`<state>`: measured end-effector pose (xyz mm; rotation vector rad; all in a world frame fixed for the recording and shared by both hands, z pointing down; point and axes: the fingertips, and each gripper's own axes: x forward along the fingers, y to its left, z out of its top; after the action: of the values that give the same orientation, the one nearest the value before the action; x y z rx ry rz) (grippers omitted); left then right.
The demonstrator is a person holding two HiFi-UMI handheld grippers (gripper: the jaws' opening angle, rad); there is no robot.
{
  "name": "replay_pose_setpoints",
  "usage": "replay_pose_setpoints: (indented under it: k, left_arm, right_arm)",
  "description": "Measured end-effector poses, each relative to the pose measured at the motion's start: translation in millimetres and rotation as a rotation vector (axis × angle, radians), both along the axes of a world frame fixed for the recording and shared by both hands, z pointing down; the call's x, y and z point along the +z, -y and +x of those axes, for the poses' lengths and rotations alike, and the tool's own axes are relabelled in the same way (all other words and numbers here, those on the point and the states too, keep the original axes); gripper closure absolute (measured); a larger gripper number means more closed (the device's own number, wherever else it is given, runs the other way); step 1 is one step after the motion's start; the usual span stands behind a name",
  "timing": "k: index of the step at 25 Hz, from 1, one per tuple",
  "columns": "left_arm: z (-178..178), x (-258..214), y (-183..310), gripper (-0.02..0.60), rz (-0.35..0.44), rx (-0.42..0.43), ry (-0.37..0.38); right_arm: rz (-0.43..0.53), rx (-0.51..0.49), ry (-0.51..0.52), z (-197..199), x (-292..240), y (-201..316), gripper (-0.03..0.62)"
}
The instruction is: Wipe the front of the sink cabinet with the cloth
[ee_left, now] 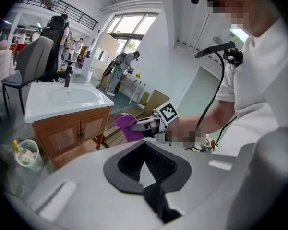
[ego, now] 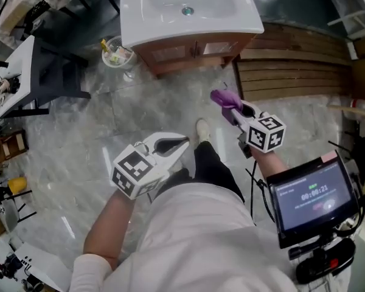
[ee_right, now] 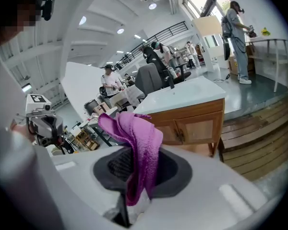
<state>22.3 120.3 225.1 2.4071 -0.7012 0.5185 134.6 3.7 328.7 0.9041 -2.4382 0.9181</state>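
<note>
1. jaws of the right gripper [ee_right: 134, 190] are clamping a purple cloth [ee_right: 143, 152]; the cloth is rising out of the pads and folding over to one side.
2. jaws of the left gripper [ego: 184, 142] are drawn together with nothing between them, and in the left gripper view only their black ribbed pads are showing.
3. the person is standing on the pale marbled floor [ego: 79, 132], holding both grippers out in front of the body, the right one further forward than the left.
4. the cloth is hanging in the air well apart from the sink cabinet [ego: 194, 48], not touching its wooden doors.
5. the cabinet is standing ahead of the person, carrying a white basin [ego: 170, 11] on top, with its two doors closed.
6. a clear tub [ego: 117, 52] holding yellow bits is sitting on the floor just beside the cabinet's left corner.
7. a slatted wooden platform [ego: 292, 72] is lying to the right of the cabinet.
8. a small screen [ego: 313, 196] is glowing by the person's right forearm.
</note>
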Motion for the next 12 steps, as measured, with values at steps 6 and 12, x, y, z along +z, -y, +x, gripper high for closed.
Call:
replay_pose_setpoints:
  k: [6, 12]
  left_arm:
    - [-10, -25, -40, 0.574, 0.023, -0.022, -0.008]
    - [-13, -39, -80, 0.574, 0.047, -0.007, -0.006]
  right_arm:
    - [0.071, -0.071, 0.042, -30, -58, -54, 0.511]
    - [0.157, -0.118, 0.054, -51, -103, -100, 0.511]
